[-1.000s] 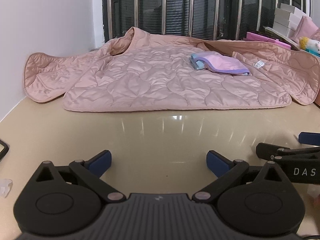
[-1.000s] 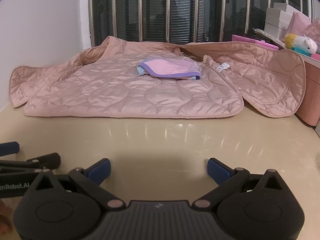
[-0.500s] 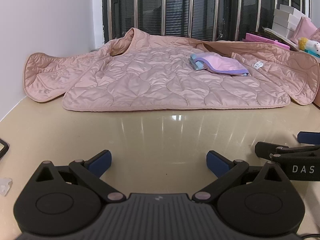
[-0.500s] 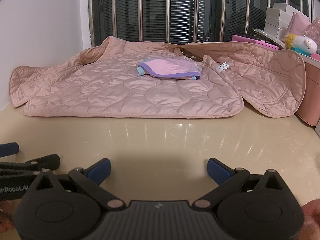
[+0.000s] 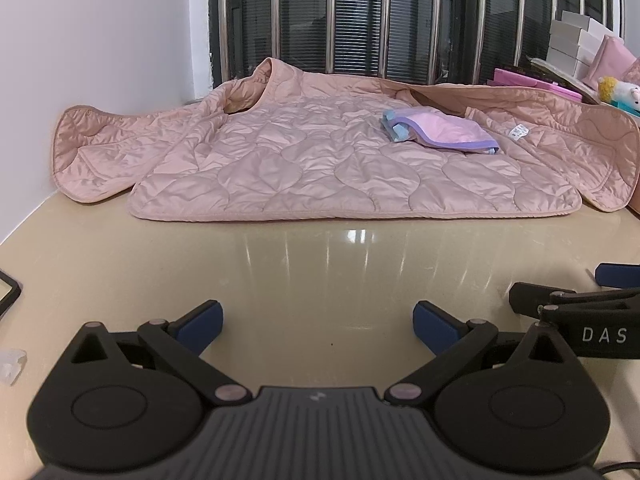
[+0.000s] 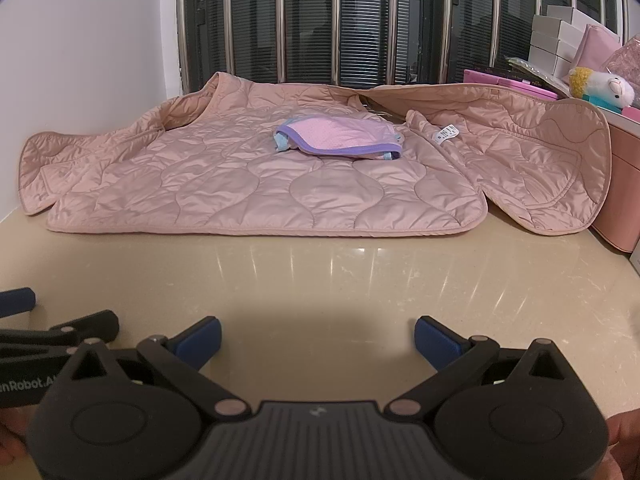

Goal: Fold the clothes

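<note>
A pink quilted jacket (image 5: 320,164) (image 6: 260,184) lies spread flat across the far half of the beige table (image 5: 320,264), its right front panel flipped open toward the right. On its middle rests a small folded pink garment with purple trim (image 5: 444,130) (image 6: 340,140). My left gripper (image 5: 318,322) is open near the table's front edge, well short of the jacket's hem, nothing between its blue pads. My right gripper (image 6: 318,338) is open too, level with it and empty. Each gripper's side shows at the edge of the other's view.
A white wall (image 5: 100,40) bounds the left side, a barred window (image 5: 380,16) the back. At the right stand stacked boxes (image 6: 556,40), a plush toy (image 6: 600,88) and a pink container (image 6: 624,184). A dark flat object (image 5: 8,292) and a small clear piece (image 5: 12,364) lie at the left edge.
Both views have shifted very slightly, the jacket sitting a touch lower in frame. Nothing on the table has moved and both grippers stay open.
</note>
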Available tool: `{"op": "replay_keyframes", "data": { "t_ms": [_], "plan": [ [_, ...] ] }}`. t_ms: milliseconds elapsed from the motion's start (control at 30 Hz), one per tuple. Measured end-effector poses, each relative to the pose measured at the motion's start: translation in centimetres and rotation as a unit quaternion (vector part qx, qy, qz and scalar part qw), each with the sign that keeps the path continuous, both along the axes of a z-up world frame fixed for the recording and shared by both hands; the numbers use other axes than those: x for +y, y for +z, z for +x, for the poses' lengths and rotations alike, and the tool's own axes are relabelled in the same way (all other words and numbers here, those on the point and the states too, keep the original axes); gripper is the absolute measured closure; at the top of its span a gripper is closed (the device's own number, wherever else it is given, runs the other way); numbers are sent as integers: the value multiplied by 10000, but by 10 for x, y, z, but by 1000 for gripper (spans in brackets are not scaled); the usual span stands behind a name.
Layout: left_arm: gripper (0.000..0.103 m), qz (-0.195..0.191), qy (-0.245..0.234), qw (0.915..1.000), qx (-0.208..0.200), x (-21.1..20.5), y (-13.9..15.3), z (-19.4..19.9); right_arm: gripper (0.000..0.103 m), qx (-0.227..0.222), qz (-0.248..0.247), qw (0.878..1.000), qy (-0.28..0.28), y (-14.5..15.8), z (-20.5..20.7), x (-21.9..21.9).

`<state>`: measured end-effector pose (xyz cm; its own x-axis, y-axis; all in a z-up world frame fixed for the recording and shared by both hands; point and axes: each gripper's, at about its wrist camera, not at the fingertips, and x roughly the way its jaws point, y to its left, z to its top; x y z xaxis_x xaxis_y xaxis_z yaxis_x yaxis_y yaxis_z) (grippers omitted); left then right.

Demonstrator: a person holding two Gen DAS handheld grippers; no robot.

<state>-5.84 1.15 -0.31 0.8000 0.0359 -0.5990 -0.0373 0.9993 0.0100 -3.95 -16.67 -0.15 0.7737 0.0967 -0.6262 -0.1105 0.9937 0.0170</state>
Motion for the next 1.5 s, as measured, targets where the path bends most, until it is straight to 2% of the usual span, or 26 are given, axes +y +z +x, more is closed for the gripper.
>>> {"op": "replay_keyframes", "data": {
  "t_ms": [1500],
  "plan": [
    [1,-11,7,10000,-4,1,0,-2,0,4,3,10000,-22,0,0,1]
  ]
}}
